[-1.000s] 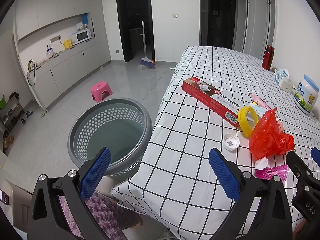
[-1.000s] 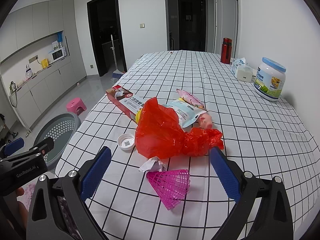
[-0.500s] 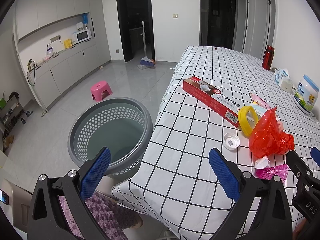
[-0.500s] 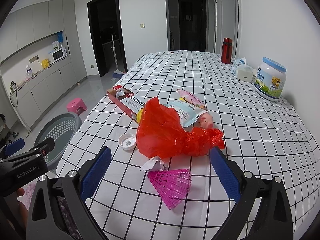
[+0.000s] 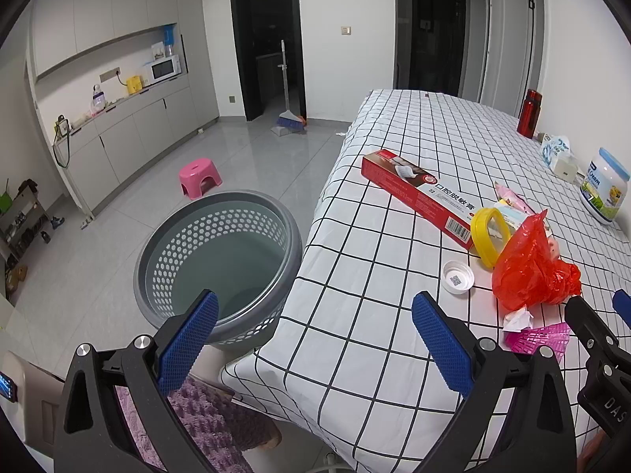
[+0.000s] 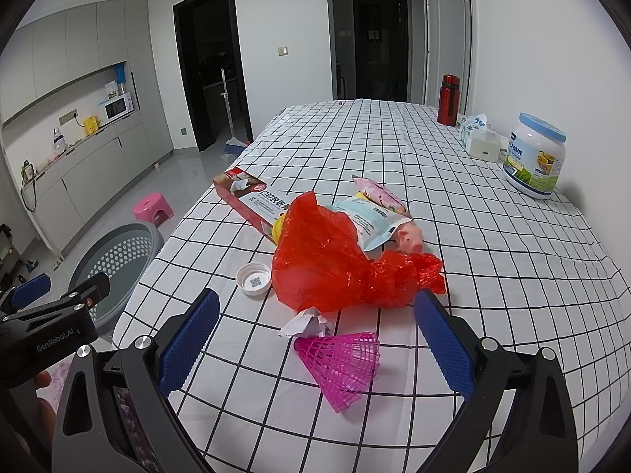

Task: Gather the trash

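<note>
Left wrist view: my left fingers [image 5: 313, 345] are spread wide and empty, over the near tabletop [image 5: 355, 354] edge, with the grey basket [image 5: 217, 264] on the floor beyond my left pad. Right wrist view: my right fingers [image 6: 315, 345] gape equally wide and empty, the white cap [image 6: 254, 278] ahead-left, crumpled paper [image 6: 305, 323] and pink shuttlecock [image 6: 341, 362] between them, red bag [image 6: 335, 268] just beyond.

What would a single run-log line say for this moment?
left gripper: open, empty | right gripper: open, above pink plastic shuttlecock | red plastic bag: on table | grey perforated basket: on floor
</note>
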Demonstrator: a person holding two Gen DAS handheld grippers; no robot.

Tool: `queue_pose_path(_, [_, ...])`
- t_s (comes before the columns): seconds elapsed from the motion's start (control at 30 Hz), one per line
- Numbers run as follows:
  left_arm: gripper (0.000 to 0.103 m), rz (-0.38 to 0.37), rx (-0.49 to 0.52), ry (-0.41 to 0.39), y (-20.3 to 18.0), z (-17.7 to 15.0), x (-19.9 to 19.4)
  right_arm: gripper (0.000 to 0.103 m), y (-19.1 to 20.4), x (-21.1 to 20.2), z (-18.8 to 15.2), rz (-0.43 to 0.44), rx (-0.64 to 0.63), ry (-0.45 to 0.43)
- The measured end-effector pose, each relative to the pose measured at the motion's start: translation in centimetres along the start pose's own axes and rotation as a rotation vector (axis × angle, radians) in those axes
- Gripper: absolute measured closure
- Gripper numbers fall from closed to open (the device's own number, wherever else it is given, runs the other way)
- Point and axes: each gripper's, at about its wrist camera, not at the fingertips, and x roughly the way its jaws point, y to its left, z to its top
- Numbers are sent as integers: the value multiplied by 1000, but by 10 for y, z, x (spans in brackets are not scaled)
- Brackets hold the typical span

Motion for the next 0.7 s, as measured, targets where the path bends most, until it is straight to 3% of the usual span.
queue_pose_path(0.4, [6, -5, 0, 7, 1, -3, 2, 9, -4, 2, -1, 13, 8, 4])
queue_pose_path(0.7, [6, -30, 18, 28, -12, -8, 12, 9, -36, 5, -8, -20, 53, 14])
